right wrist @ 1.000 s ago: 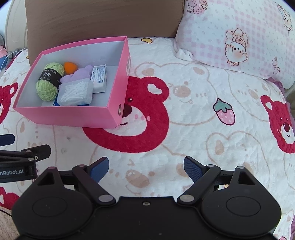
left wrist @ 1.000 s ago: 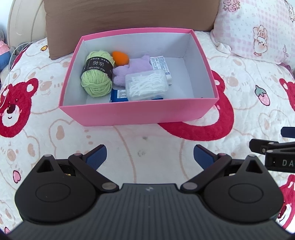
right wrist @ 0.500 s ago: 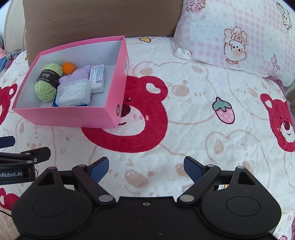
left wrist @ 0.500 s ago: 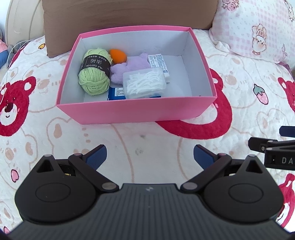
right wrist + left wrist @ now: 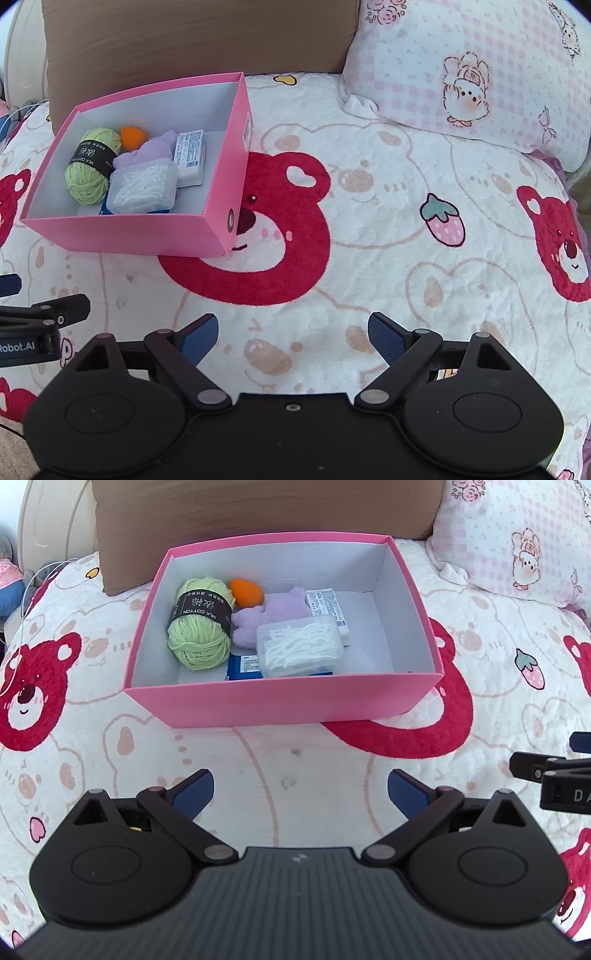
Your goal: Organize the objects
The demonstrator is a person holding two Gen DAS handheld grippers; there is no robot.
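A pink box (image 5: 284,705) with a white inside sits open on a bear-print blanket (image 5: 280,775), its back edge close to a brown cushion (image 5: 258,506). A checked pink pillow (image 5: 480,66) lies to its right. In the left wrist view the box's long axis runs across the picture, with a long wall facing the camera; from the right wrist view it is seen corner-on, and a short wall bearing a small label and a round hole shows.

Everything in the box is gathered in its left half. A ball of light green yarn (image 5: 201,627) with a dark paper band lies tilted, its length running from the near left toward the far right. Behind it rests a small orange egg-shaped thing (image 5: 246,592). A lilac plush piece (image 5: 271,618) lies in the middle, partly under a clear lidded case of white picks (image 5: 299,650). A white printed packet (image 5: 327,607) lies lengthwise toward the back wall, its near end hidden behind the case. A blue packet (image 5: 242,666) lies under the case, mostly covered; its print is too small to read, and it may be wipes or tissues.

The left gripper (image 5: 299,794) hangs above bare blanket in front of the box, its blue pads wide apart with nothing between them. The right gripper (image 5: 291,336) is likewise spread wide and empty, well to the right of the box. Each appears only as a cut-off black edge in the other's view.
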